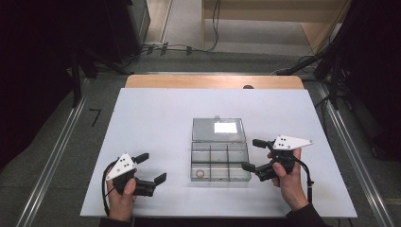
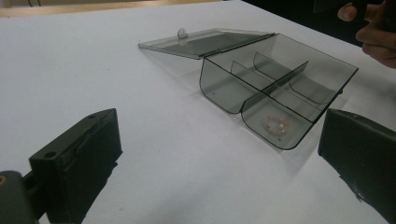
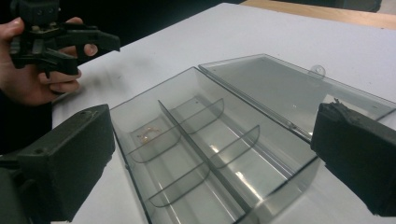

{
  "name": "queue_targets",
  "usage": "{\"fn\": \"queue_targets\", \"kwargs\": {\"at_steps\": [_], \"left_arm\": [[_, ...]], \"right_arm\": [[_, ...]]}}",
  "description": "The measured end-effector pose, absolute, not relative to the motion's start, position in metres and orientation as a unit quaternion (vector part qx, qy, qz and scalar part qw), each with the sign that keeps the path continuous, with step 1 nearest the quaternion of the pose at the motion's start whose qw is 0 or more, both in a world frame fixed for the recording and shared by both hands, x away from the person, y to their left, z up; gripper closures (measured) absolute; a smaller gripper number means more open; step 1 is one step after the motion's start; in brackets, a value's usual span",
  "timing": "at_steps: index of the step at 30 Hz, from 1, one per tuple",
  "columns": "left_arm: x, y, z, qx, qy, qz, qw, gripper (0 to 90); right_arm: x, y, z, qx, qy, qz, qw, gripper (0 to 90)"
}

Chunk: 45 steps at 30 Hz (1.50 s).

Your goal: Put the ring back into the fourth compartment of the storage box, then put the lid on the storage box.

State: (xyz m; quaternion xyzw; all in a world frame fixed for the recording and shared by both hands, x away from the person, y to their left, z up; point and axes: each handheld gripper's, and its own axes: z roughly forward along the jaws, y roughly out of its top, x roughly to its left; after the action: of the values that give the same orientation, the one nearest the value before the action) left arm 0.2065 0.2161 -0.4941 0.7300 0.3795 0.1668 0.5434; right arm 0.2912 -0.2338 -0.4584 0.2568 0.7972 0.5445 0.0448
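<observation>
The table [image 1: 156, 118], covered in white, is the largest thing, and everything else is placed relative to the box [image 1: 220, 162] near its middle. The box, of clear smoky plastic, is set square to the person, presumably so that both grippers can reach it from either side. Its lid [image 1: 218, 129] is folded fully back and lies flat on the table beyond the box, hinged along the far wall, which leaves all six compartments open from above.

The right gripper [image 1: 253, 154] is held just right of the box, its jaws spread wide with nothing between them and pointed at the box's right wall. The left gripper [image 1: 154, 167] is kept well left of the box, near the table's front edge, its jaws likewise released and empty, as if waiting its turn.

A small ring [image 1: 200, 173], pale and reddish, lies flat in the front left compartment of the box; judged from its place, it has been put there for sorting, and the other compartments appear empty.

No brand, label or writing can be read on the box or the grippers; a bright patch on the lid is only reflected light.
</observation>
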Motion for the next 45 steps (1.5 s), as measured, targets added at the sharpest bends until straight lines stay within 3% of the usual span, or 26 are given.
{"fn": "queue_targets", "kwargs": {"at_steps": [17, 45], "left_arm": [[0.229, 0.196, -0.477, 0.731, 0.374, 0.165, 0.547, 0.0], [0.290, 0.157, -0.457, 0.740, 0.368, 0.147, 0.544, 0.0]], "right_arm": [[0.298, -0.258, -0.465, 0.293, 0.786, 0.540, 0.066, 0.0], [0.299, -0.260, -0.472, 0.298, 0.792, 0.529, 0.064, 0.0]]}}
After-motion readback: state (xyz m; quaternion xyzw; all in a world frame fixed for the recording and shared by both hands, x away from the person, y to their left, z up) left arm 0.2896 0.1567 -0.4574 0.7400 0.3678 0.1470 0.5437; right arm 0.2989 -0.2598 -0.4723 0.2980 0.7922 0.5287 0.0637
